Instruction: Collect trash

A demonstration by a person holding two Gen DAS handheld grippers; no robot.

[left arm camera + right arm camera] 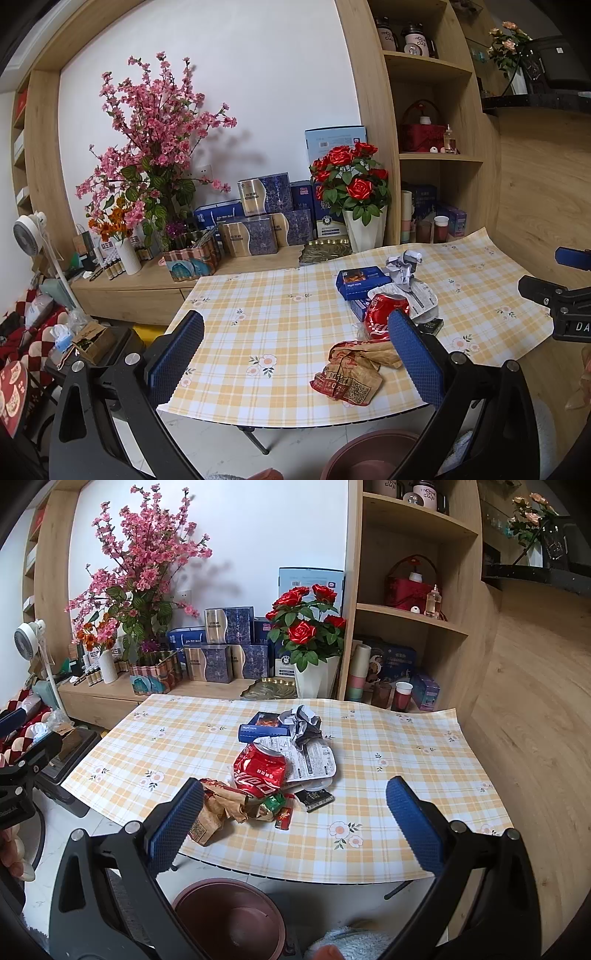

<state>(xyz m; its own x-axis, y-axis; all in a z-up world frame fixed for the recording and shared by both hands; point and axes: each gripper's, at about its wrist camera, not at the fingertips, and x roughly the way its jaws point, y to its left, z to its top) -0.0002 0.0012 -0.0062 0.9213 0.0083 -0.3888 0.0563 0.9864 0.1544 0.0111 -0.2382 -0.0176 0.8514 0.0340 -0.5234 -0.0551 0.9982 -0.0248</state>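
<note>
While both grippers hang spread and empty:
Left gripper (295, 354): jaws wide, gripping nothing.
Right gripper (295, 823): jaws wide, gripping nothing.
Crushed cola can (260, 770): centre frame; likely rolls if pinched off-centre.
Paper wrapper (218, 812): lower centre; may drag the small packets along.
Brown bin (229, 919): bottom edge; a drop may miss it.

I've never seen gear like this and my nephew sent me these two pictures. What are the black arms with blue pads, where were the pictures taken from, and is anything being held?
A person holds a hand-held gripper in each hand; each carries a camera looking along its two blue-padded fingers. One picture is from the left hand-held gripper, the other from the right hand-held gripper. Both are wide open and hold nothing. On the checked tablecloth lies trash: a crushed red can, a brown paper wrapper, a blue box, crumpled paper and a printed white wrapper. A brown bin stands on the floor below the table edge.
</note>
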